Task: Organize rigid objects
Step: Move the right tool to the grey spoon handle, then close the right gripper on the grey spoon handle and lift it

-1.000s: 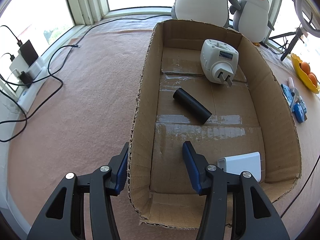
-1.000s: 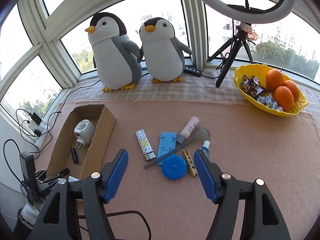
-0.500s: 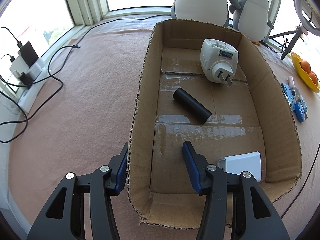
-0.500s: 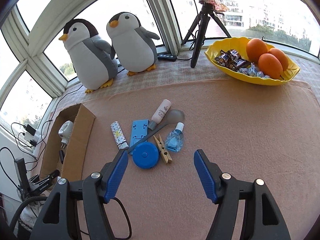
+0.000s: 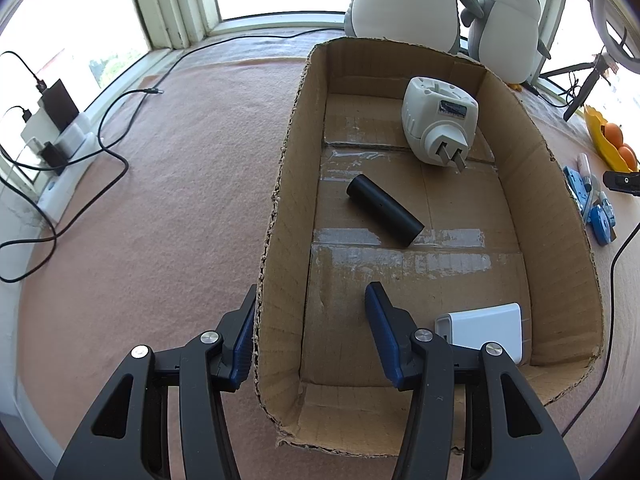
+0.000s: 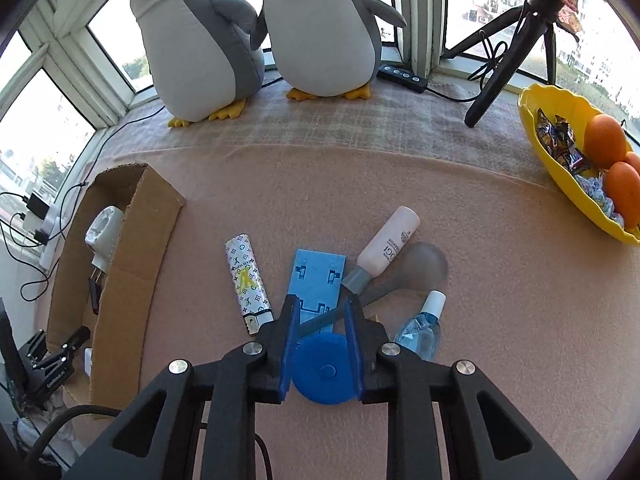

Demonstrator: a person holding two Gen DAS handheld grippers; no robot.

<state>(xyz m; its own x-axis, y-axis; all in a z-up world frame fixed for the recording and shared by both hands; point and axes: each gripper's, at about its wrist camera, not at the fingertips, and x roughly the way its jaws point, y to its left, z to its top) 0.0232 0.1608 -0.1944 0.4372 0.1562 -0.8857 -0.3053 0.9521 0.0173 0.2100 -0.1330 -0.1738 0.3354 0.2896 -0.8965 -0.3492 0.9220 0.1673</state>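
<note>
1. Right wrist view: the blue round disc (image 6: 325,372) lies on the table (image 6: 500,320) between the fingers of the right gripper (image 6: 320,344), whose jaws have just been closing and now stand narrow, against or all but against its edge; firm contact cannot be confirmed.
2. A grey spoon (image 6: 400,276) has its handle across the disc's far edge, so a lift may disturb it.
3. Just beside lie a blue flat plate (image 6: 318,276), a patterned lighter (image 6: 248,284), a pink tube (image 6: 386,246) and a small blue bottle (image 6: 420,332), probably awaiting sorting.
4. Left wrist view: the left gripper (image 5: 310,336) straddles the near left wall of the cardboard box (image 5: 280,240), fingers at their narrowest, apparently steadying it.
5. Inside the box lie a white plug adapter (image 5: 438,124), a black cylinder (image 5: 384,210) and a white block (image 5: 484,328).
</note>
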